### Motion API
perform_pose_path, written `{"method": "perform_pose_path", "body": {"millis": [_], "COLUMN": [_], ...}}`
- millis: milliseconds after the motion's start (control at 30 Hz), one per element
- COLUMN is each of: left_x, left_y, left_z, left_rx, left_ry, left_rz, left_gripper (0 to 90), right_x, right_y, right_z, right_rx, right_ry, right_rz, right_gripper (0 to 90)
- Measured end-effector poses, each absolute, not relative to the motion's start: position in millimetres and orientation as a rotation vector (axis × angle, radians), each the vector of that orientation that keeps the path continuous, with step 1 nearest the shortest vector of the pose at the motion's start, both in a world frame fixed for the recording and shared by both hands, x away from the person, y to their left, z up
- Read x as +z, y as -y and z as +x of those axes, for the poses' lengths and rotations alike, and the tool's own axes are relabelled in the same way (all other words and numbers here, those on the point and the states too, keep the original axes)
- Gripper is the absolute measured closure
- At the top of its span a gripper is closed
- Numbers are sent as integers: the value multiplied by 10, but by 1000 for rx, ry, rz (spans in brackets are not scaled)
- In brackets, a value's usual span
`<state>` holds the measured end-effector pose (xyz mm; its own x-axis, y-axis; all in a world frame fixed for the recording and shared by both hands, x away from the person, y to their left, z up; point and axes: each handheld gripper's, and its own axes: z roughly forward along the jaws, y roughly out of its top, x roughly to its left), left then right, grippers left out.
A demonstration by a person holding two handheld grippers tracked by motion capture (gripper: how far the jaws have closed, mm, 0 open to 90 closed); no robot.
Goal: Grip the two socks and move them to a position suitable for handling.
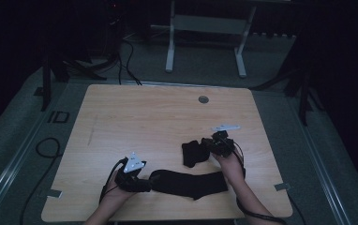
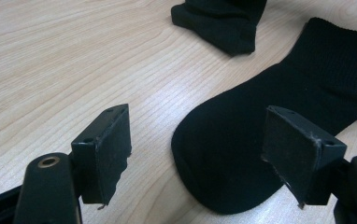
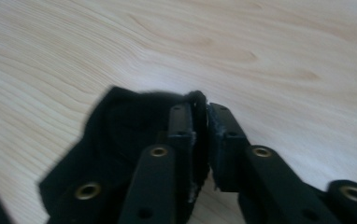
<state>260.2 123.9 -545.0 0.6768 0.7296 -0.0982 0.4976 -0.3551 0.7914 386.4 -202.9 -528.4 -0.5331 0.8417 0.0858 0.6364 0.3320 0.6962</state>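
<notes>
My left claw [image 2: 197, 158] gapes empty astride the flat sock's [image 2: 270, 135] toe, its length running ahead-right; right claw [image 3: 200, 135] pinches the other sock [image 3: 116, 140]

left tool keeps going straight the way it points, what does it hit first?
Probably the toe of the flat sock: it already lies between the left tool's open jaws. The second sock lies farther on.
</notes>
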Motion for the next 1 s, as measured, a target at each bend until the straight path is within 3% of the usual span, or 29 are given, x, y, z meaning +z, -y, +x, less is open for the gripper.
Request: {"method": "perform_pose_path", "body": {"millis": [167, 400, 533, 767, 900, 1000], "left_x": [-5448, -5438, -5395, -5256, -5223, -5229], "left_y": [-1231, -1199, -1158, -1010, -884, -755], "left_z": [2614, 2669, 2745, 2956, 3121, 3270], "left_rx": [336, 341, 353, 354, 316, 290], "left_ry": [-951, -946, -940, -882, -866, -880], "left_rz": [2029, 2049, 2053, 2087, 2100, 2096], "left_gripper": [244, 244, 244, 343, 453, 497], "right_x": [-5388, -5528, -5511, -5266, -5215, -5345], "right_y": [2261, 2409, 2382, 2369, 2238, 2184], "right_z": [3869, 3805, 3774, 3696, 3630, 3661], "right_rx": [944, 854, 840, 934, 945, 888], "right_ry": [-2282, -2269, -2281, -2227, -2298, -2357], "right_rz": [1391, 1399, 1372, 1292, 1146, 1140], "right_gripper": [624, 614, 559, 613, 899, 900]}}
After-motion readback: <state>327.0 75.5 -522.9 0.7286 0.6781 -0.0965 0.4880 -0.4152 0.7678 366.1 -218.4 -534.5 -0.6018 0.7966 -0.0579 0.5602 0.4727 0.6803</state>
